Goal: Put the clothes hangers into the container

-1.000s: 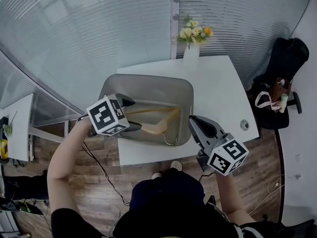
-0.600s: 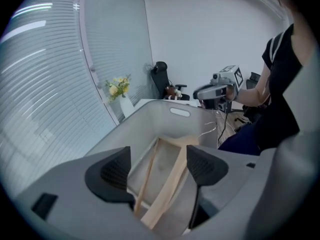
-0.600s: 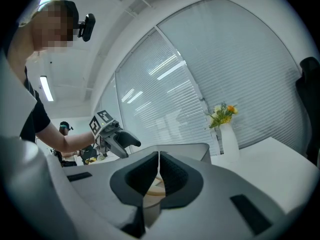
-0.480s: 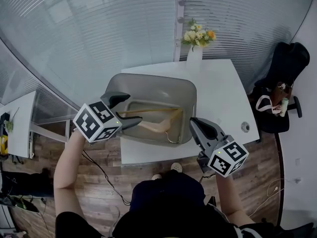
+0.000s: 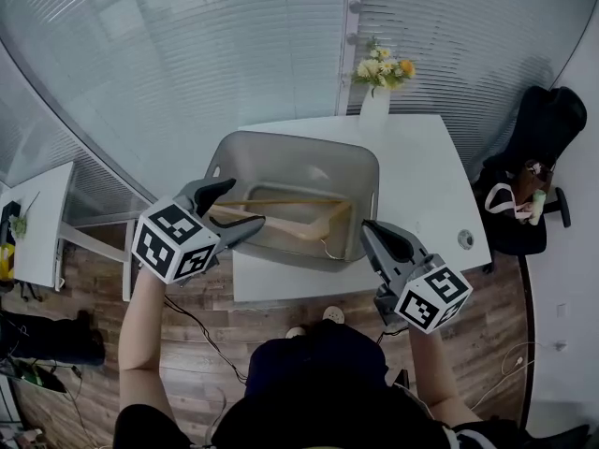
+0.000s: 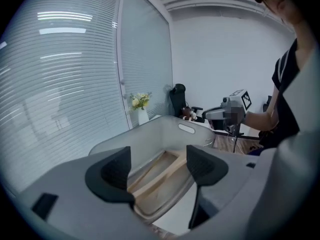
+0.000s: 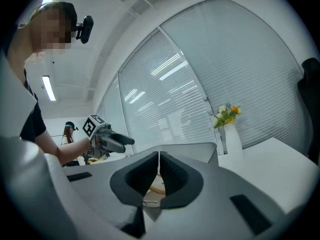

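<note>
Head view, looking steeply down: a white tabletop (image 5: 421, 176) carries a grey see-through container (image 5: 281, 157). Pale wooden clothes hangers (image 5: 299, 224) lie flat on the container's floor, with a metal hook toward its near right corner. The left gripper (image 5: 236, 208) is held at the container's near left corner, its jaws spread wide with nothing between them. The right gripper (image 5: 376, 234) is held just outside the near right corner, above the tabletop's front edge. A white vase of yellow flowers (image 5: 374, 101) stands at the far edge of the tabletop. A black chair (image 5: 543, 129) stands well off to the right on the wooden floor.

Left gripper view: the left gripper (image 6: 159, 168) shows two dark pads set wide apart and empty. Beyond the gap sits the container (image 6: 150, 136), with the hangers (image 6: 167, 168) lying inside it. The right gripper (image 6: 227, 115) shows past the container, and the vase (image 6: 143, 115) stands by the window blinds.

Right gripper view: the right gripper (image 7: 159, 176) has its jaws pressed together, holding nothing. A sliver of the hangers (image 7: 156, 187) shows through the notch below the pads. The left gripper (image 7: 107, 136) is in view at the left, and the vase (image 7: 231, 143) stands on the tabletop (image 7: 275, 156) at the right.
</note>
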{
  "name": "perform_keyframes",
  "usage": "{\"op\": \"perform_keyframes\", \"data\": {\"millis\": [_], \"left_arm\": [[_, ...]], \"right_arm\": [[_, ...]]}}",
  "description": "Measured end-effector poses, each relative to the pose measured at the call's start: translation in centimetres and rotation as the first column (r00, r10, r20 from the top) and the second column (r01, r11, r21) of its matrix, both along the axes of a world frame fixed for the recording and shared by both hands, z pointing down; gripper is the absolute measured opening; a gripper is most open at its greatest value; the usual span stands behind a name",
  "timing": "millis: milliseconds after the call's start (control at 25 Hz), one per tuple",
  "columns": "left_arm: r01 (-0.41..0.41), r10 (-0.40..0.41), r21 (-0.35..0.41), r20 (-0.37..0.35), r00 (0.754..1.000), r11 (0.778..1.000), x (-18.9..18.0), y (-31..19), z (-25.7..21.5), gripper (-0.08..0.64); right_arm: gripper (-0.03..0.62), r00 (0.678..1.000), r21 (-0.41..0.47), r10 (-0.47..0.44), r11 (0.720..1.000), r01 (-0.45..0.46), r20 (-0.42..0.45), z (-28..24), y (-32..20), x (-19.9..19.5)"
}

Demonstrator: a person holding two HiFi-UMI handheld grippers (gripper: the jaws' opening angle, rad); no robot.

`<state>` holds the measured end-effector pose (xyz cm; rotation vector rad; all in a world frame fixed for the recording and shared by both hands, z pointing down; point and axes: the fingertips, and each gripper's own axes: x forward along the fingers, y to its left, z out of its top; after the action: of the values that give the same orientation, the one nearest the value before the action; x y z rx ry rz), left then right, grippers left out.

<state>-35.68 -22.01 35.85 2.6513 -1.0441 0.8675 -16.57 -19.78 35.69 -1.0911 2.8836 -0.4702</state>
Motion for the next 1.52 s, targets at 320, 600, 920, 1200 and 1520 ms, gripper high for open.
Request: {"op": "perform_keyframes", "data": {"millis": [320, 600, 920, 1200, 1520], "left_arm": [[0.079, -0.076, 0.022, -0.115, 0.99, 0.997, -1.3, 2.1, -0.3, 0.351], [0.111, -0.104, 0.023, -0.193, 0.976, 0.994, -1.0, 4.7, 0.7, 0.348], [0.166, -0.146, 0.038, -0.314, 0.938, 0.985, -1.2, 7.6, 1.2, 0.276], [0.222, -0.184, 0.063, -0.372, 0.91, 0.973, -1.4, 9.7, 1.6, 0.212], [0.302, -0.234, 0.111, -0.405, 0.884, 0.947, -1.4, 11.7, 2.1, 0.09]], "right_arm": [[0.034, 1.0, -0.006, 0.013, 1.0, -0.013, -0.008, -0.1, 1.6, -0.7], [0.034, 0.999, 0.005, 0.013, 1.0, -0.013, -0.03, 0.1, 3.4, -2.0], [0.034, 0.997, 0.038, 0.041, 0.999, -0.038, -0.059, 0.5, 6.0, -3.0], [0.032, 0.996, 0.046, 0.065, 0.997, -0.062, -0.061, 0.8, 7.9, -3.9], [0.034, 0.994, 0.049, 0.097, 0.994, -0.094, -0.054, 1.4, 10.3, -3.9]]}}
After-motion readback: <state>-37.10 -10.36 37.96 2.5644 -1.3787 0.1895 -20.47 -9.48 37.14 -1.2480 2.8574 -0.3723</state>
